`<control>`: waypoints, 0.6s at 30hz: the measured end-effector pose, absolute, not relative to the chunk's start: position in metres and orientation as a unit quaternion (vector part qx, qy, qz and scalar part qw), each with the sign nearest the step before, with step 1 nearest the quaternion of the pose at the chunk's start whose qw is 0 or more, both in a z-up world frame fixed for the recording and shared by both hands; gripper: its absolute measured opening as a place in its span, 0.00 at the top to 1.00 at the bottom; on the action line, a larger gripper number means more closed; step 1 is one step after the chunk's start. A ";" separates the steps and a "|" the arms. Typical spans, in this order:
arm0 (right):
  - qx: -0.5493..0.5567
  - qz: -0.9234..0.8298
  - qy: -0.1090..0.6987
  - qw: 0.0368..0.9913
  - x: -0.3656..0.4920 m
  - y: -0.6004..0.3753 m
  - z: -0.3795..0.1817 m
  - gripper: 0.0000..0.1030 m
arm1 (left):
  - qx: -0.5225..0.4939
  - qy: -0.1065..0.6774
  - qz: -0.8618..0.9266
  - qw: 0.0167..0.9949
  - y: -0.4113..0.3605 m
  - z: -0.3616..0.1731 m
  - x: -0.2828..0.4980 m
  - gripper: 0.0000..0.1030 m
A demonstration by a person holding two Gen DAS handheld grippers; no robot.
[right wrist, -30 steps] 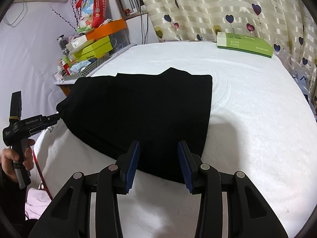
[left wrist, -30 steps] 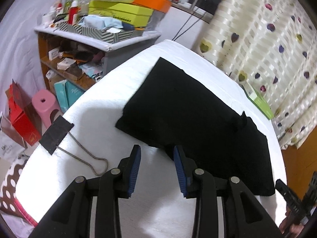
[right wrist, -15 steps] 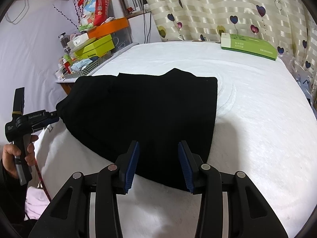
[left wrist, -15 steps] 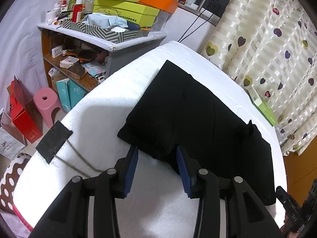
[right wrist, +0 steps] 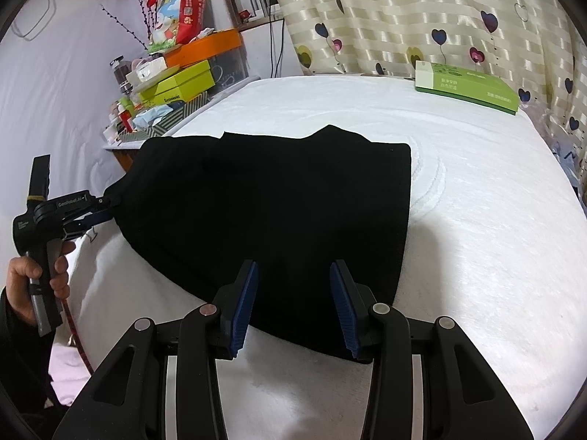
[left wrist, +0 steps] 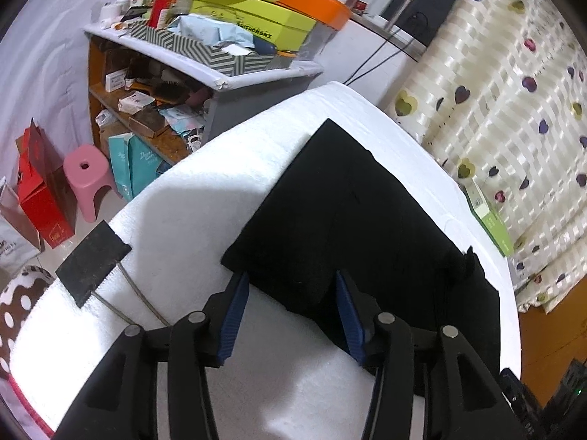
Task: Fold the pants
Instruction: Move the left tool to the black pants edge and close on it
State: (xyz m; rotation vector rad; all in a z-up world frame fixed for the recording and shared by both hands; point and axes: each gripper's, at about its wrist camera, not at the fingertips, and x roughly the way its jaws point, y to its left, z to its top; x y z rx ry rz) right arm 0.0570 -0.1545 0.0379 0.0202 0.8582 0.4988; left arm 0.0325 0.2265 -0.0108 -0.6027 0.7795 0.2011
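Observation:
Black pants (left wrist: 352,212) lie folded flat on a bed with a white cover (left wrist: 190,198). My left gripper (left wrist: 291,311) is open and low at their near edge, with a thick fold of cloth between its blue fingers (left wrist: 236,308). In the right wrist view the same pants (right wrist: 279,198) spread across the bed. My right gripper (right wrist: 293,293) is open too, straddling the near hem close to the right corner. The left gripper (right wrist: 99,214) appears there at the pants' left corner, held by a hand (right wrist: 40,275).
A big black binder clip (left wrist: 91,260) lies on the cover left of the left gripper. A green box (right wrist: 466,86) sits at the bed's far side by the curtain. A cluttered shelf (left wrist: 205,55), a pink stool (left wrist: 86,172) and red bags stand beside the bed.
Both grippers have moved forward to the pants' near edge, so the cloth now lies between their open fingers. The pants themselves have not shifted.

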 end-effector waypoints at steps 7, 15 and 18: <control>0.011 0.240 0.412 0.879 0.057 -0.154 0.037 0.59 | -0.299 0.370 0.121 0.871 0.223 -0.010 0.037 0.50; 0.015 0.239 0.411 0.880 0.057 -0.153 0.037 0.59 | -0.329 0.351 0.100 0.871 0.229 -0.005 0.035 0.74; 0.018 0.238 0.412 0.879 0.057 -0.153 0.036 0.59 | -0.326 0.338 0.086 0.879 0.224 0.003 0.035 0.81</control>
